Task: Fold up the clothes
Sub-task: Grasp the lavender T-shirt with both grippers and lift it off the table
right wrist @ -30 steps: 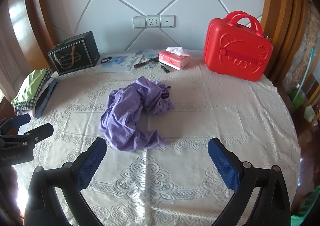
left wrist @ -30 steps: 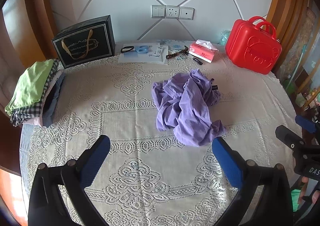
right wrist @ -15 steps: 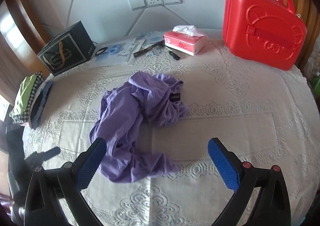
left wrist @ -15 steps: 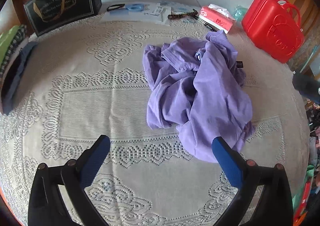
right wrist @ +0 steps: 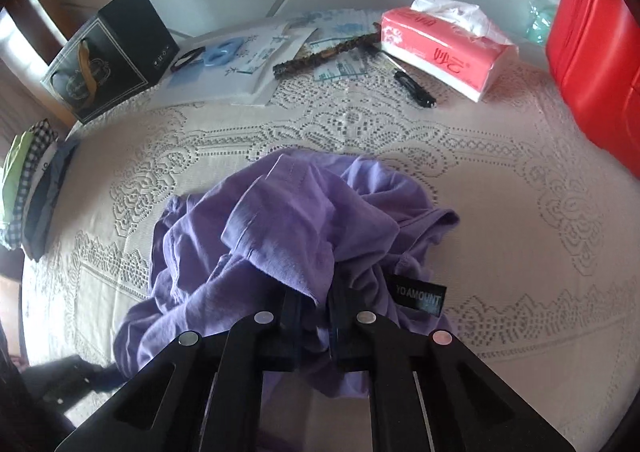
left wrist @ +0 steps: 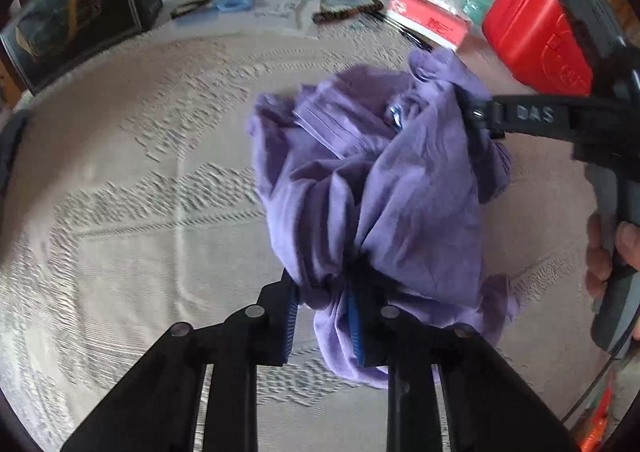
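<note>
Purple garment [right wrist: 304,236]: soft jersey, crumpled in a heap mid-table on cream lace tablecloth [right wrist: 500,180]. Black woven label [right wrist: 420,294] on its right fold. Left gripper [left wrist: 326,316] jaws narrowed on a bunched near edge; right gripper [right wrist: 314,312] jaws pinched into a fold near the label. Tissue pack [right wrist: 444,48], soft plastic, tissue poking out. Red hard case [right wrist: 596,64] at right edge, black gift bag [right wrist: 108,52] back left, folded stack [right wrist: 28,180] at left rim. Bare cloth right of the heap.
</note>
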`<state>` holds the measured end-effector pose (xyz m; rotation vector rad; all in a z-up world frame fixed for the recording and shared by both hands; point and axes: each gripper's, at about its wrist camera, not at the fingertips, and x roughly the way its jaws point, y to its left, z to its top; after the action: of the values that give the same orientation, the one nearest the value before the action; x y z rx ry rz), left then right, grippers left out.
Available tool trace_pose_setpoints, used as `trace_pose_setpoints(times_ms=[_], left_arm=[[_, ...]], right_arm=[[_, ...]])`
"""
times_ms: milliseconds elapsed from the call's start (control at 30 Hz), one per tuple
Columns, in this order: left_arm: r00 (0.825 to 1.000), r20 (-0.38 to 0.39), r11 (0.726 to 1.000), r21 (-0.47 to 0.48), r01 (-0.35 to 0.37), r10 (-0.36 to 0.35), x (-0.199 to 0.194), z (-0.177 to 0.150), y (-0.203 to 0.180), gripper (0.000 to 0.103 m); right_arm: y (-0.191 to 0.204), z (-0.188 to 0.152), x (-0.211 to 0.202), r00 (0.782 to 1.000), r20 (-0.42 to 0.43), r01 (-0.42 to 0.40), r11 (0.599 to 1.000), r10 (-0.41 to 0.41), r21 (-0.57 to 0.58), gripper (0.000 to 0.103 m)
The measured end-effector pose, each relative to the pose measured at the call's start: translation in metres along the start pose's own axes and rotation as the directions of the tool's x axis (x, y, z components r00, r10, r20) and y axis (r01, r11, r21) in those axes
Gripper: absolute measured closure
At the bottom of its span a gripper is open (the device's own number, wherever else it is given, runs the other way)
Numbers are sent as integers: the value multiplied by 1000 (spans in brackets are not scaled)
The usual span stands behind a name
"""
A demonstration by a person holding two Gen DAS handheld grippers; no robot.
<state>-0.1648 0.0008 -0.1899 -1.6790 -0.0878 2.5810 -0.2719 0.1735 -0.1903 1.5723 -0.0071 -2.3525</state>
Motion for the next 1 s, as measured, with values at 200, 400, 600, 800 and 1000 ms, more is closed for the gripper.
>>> trace_pose_setpoints(times_ms=[200,400,600,800,1000], left_arm=[[993,109,999,-16,41,-39,-73,13,39,74],[989,148,1000,2,25,-25,-108,-12,43,8],[998,55,996,-83,12,-7,-88,-36,53,7],[999,-39,987,-162,4,-10,-48,-60,49,7],[994,-79,992,-94,-82,74,-10,-69,8,7]], right_arm=[[-47,-25,-111,972,233,-28,992,-2,126,93],[-102,-100,-214,923,316,131,952,-219,277,95],[-152,-168,-217,950,202,139,901,-238,411,74],[-154,-187,-188,975,158,76,897,-159,435,19],[-138,-160,-132,991,80,76,938,-109,339,8]])
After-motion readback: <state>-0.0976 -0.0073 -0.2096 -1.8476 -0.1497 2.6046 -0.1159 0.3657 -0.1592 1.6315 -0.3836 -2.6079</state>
